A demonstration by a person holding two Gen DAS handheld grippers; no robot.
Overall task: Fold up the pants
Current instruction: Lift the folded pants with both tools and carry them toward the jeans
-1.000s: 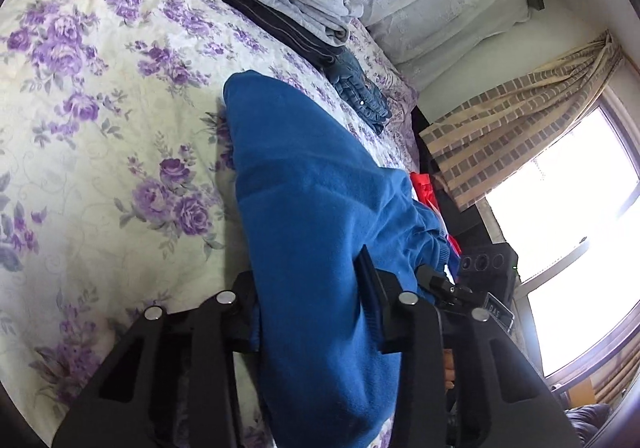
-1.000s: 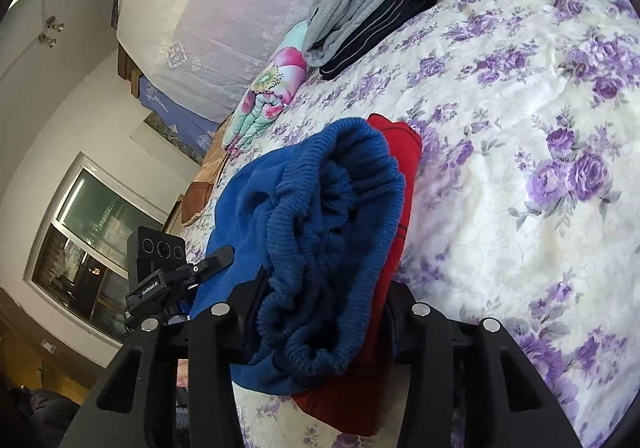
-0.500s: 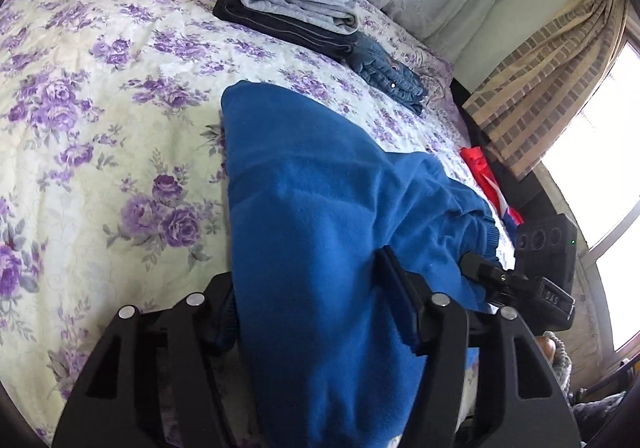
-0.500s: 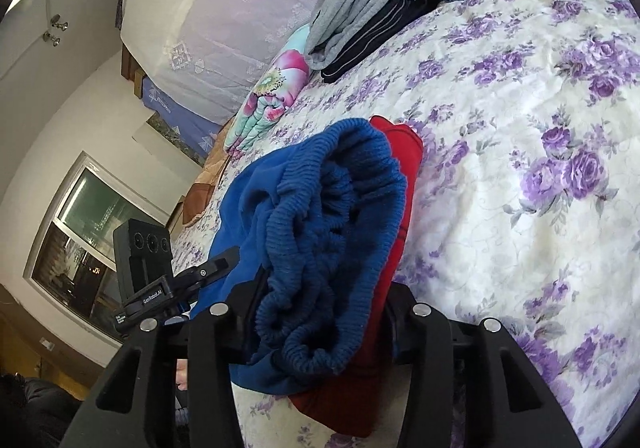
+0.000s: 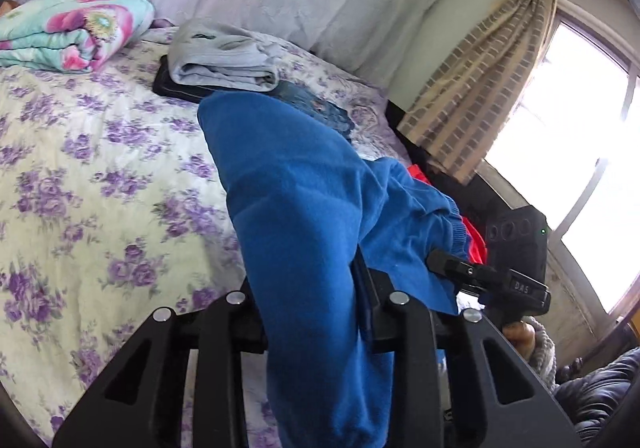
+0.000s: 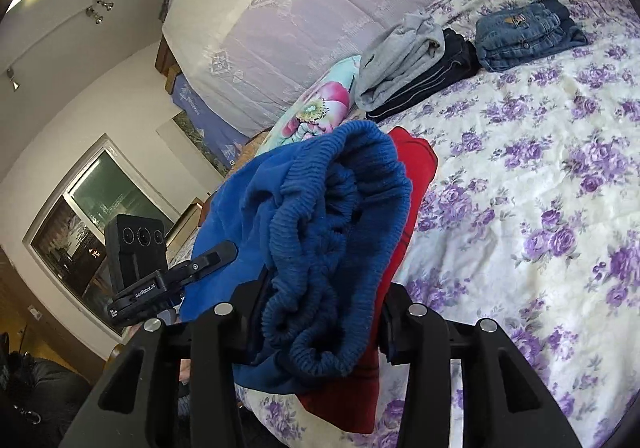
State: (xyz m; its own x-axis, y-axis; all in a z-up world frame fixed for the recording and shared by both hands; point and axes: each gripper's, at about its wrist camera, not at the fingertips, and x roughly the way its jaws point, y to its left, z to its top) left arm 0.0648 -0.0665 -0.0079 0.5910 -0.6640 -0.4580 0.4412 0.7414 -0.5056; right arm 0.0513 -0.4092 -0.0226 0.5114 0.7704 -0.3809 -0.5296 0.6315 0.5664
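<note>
While both grippers clamp the blue pants (image 5: 296, 200) above the bed (image 5: 80, 168) | left gripper (image 5: 316, 300) grips the leg, right gripper (image 6: 320, 304) the ribbed waistband | right view alone reads "GenRobot.AI", red garment (image 6: 416, 164) beneath.

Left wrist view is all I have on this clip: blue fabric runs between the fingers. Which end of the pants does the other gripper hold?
Observer: The right gripper is shut on the ribbed elastic waistband of the blue pants.
Operator: The red sliver past the blue, what is it?
Observer: A red garment lying under the waistband on the floral bedspread.
Operator: Any jeans in the folded pile?
Observer: Yes, folded jeans lie beside the grey-and-black stack.
</note>
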